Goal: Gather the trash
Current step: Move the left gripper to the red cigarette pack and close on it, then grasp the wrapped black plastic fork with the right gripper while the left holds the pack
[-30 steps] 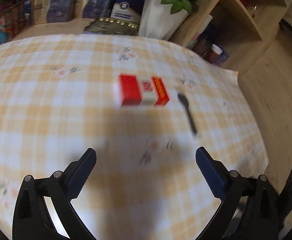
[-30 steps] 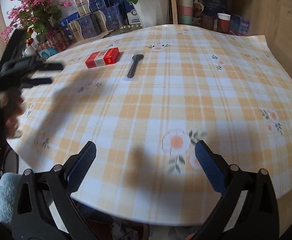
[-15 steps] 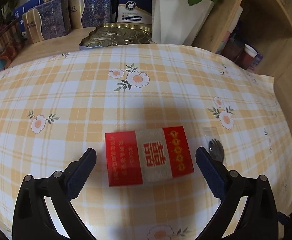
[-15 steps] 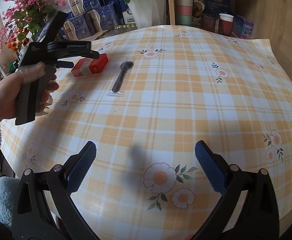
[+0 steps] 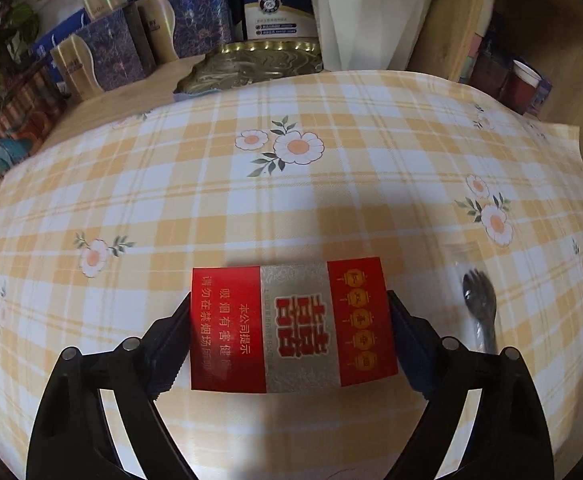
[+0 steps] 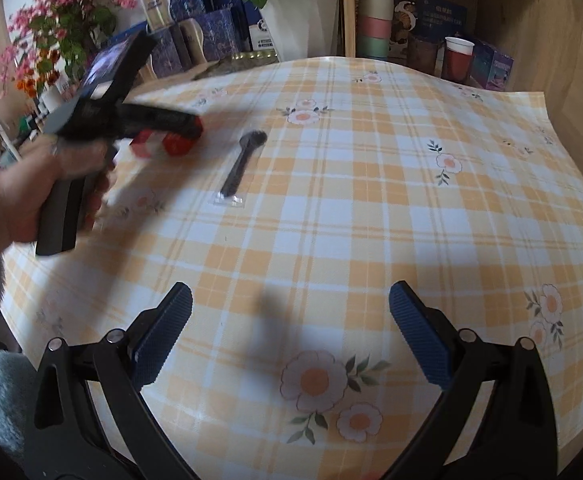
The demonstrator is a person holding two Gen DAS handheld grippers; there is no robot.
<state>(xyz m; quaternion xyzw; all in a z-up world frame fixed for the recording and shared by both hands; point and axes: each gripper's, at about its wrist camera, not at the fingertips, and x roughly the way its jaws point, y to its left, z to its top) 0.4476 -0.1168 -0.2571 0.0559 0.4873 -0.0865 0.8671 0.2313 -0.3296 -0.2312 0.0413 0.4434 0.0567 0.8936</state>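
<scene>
A red and silver cigarette box [image 5: 291, 326] lies on the checked tablecloth between the two fingers of my left gripper [image 5: 289, 340]. The fingers touch both short ends of the box, which rests on the cloth. The box also shows in the right wrist view [image 6: 167, 142], partly hidden by the left gripper [image 6: 179, 128]. A black plastic spoon in a clear wrapper [image 6: 241, 166] lies just right of the box; it also shows in the left wrist view [image 5: 480, 312]. My right gripper [image 6: 290, 336] is open and empty above the table's near part.
Blue gift boxes [image 5: 123, 48], a gold tin tray [image 5: 259, 60] and a white flower pot [image 6: 303, 20] stand along the table's far edge. A shelf with stacked cups [image 6: 375, 16] and a red cup [image 6: 457, 60] is at the back right. Pink flowers [image 6: 59, 12] stand at the left.
My left gripper has moved forward over the cigarette box and its fingers have closed onto the box's ends. My right gripper has stayed open and hardly moved.
</scene>
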